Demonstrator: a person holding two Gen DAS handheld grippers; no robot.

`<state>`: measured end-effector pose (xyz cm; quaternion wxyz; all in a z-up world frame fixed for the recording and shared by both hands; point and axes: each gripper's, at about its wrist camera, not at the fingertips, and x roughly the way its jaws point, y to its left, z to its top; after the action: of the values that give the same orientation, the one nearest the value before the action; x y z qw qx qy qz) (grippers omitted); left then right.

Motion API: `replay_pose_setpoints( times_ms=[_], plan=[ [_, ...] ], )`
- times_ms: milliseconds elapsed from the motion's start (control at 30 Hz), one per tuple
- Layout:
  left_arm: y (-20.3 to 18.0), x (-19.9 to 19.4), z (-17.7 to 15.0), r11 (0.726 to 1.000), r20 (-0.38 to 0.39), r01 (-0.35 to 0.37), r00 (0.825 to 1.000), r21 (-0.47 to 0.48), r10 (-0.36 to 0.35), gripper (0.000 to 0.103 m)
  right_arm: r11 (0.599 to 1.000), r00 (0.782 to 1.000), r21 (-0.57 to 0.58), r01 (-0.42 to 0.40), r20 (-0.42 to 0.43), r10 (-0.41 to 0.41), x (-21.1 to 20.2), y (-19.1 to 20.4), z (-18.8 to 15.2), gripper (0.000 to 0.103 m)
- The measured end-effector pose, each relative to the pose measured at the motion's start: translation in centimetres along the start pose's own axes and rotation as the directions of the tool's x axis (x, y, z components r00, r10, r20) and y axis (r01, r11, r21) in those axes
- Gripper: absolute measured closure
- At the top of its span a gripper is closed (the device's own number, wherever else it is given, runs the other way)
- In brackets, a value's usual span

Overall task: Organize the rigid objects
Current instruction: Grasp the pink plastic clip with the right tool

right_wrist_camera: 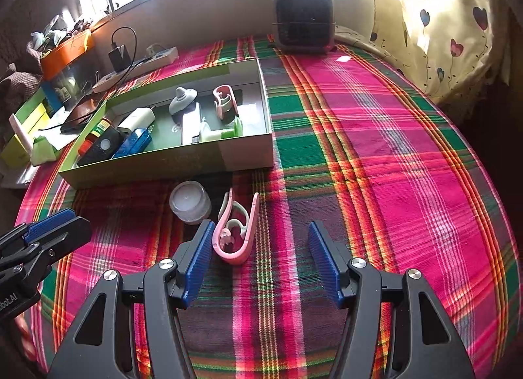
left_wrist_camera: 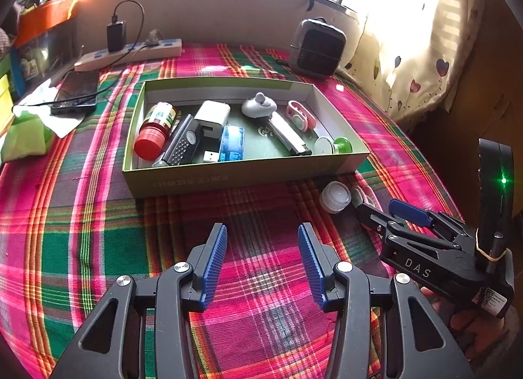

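**Currently: Two Items Remain Outside the Box**

Currently the right hand-held gripper [right_wrist_camera: 258, 261] stands with its blue pads apart and clamps nothing. The pink plastic U-shaped clip [right_wrist_camera: 233, 232] lies on the plaid cloth of the worktop [right_wrist_camera: 376, 156], partly between the pads and just beside the left-hand pad, not centred. The small translucent round jar [right_wrist_camera: 190, 202] sits just beside the clip, near the front wall of the shallow green cardboard box [right_wrist_camera: 163, 163], which already holds several items. The left hand-held gripper [left_wrist_camera: 263, 261] also stands apart and empty over bare cloth.

Risks:
- Off-centre closure: one pad meets the clip first and probably pushes it sideways into the jar.
- The clip is springy and thin; a squeeze across its arms may flex it and let it snap out.
- The jar may roll if nudged.
- The cloth may bunch under descending pads.
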<state>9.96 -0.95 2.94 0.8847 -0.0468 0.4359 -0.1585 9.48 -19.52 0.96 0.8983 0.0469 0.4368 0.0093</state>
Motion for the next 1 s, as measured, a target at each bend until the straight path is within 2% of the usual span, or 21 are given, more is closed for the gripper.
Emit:
replay_pose_setpoints(
  times_ms=[367, 433, 600, 700, 1000],
  plan=[
    [-1.2, 0.9, 0.3, 1.0, -0.022, -0.009, 1.0, 0.011, 0.009, 0.058, 0.999, 1.0, -0.036, 0.003, 0.0, -0.003, 0.3, -0.3, 0.3, 0.044],
    [-1.5, 1.2, 0.4, 1.0, -0.027, -0.01, 1.0, 0.014, 0.01, 0.058, 0.999, 1.0, -0.038, -0.002, 0.001, 0.002, 0.2, -0.5, 0.3, 0.047],
    [-2.5, 1.8, 0.6, 1.0, -0.039, -0.004, 0.999, 0.028, 0.005, 0.058, 0.999, 1.0, -0.04, 0.002, 0.005, -0.002, 0.1, -1.4, 0.3, 0.072],
    [-3.2, 2.2, 0.7, 0.999, -0.044, -0.001, 0.999, 0.035, 0.003, 0.058, 0.999, 1.0, -0.03, -0.018, 0.006, 0.018, 0.0, -2.1, 0.3, 0.079],
    [-5.0, 3.5, 1.3, 0.998, -0.059, 0.003, 0.998, 0.059, 0.0, 0.058, 0.999, 0.999, -0.024, -0.035, 0.009, 0.035, -0.4, -3.9, 0.3, 0.08]
  ],
)
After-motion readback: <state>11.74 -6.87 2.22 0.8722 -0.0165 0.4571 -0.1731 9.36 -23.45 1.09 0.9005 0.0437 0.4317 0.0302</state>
